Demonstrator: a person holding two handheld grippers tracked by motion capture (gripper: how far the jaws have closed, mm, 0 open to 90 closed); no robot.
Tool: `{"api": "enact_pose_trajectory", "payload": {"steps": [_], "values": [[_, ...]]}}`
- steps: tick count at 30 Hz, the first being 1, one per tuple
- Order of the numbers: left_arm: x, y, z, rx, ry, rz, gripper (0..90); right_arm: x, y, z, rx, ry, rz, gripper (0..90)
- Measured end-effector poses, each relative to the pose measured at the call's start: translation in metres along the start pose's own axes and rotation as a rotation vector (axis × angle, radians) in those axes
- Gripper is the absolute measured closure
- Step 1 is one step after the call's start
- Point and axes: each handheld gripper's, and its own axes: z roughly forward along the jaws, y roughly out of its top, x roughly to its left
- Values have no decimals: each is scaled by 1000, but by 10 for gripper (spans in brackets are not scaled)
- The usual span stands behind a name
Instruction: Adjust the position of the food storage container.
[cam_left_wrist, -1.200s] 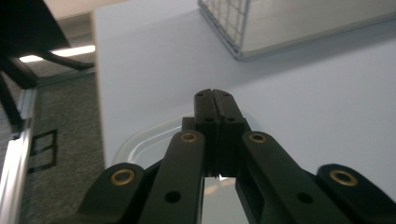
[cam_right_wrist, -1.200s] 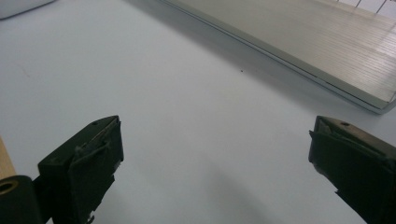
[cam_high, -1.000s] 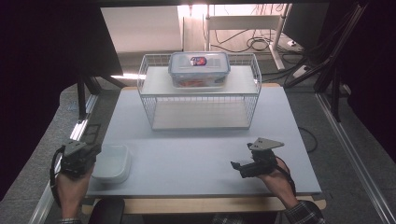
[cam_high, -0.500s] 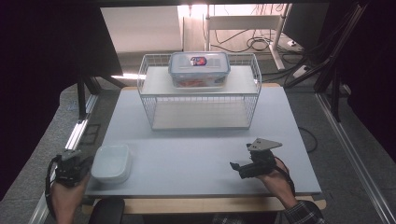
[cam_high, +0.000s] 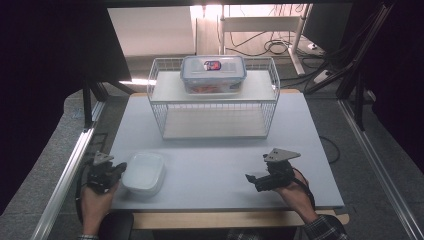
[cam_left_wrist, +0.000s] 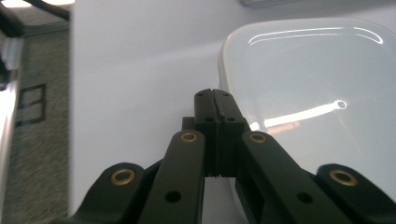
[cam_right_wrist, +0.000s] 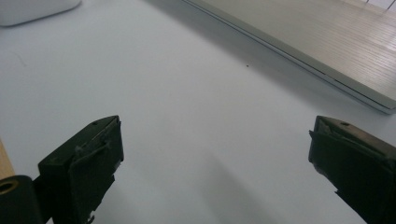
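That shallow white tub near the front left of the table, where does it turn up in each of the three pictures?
High view: the white tub sits at the table's front left, just right of the left gripper.
Left gripper view: it fills the right half, beside the closed jaws.
Right gripper view: just its corner shows, top left.
Shared landmark: the pale grey table top.
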Motion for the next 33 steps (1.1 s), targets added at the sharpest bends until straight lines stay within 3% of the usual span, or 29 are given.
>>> {"api": "enact_pose_trajectory", "payload": {"steps": [5,8,12,16,22,27,33], "values": [[-24,14,15,-1,-56,43,900,1,0,2,7,1,3,35],[-42,24,26,-5,-92,90,900,1,0,2,11,0,1,35],[-51,29,28,-5,-89,132,900,1,0,2,13,-1,-3,35],[-43,20,15,-10,-68,100,900,0,-1,1,11,-4,3,35],[-41,-8,-4,17,-58,71,900,1,0,0,8,-5,-2,35],[-53,-25,-13,56,-96,90,900,1,0,0,8,-4,-2,35],[-69,-28,-10,95,-126,135,900,1,0,0,7,-5,0,35]]}}
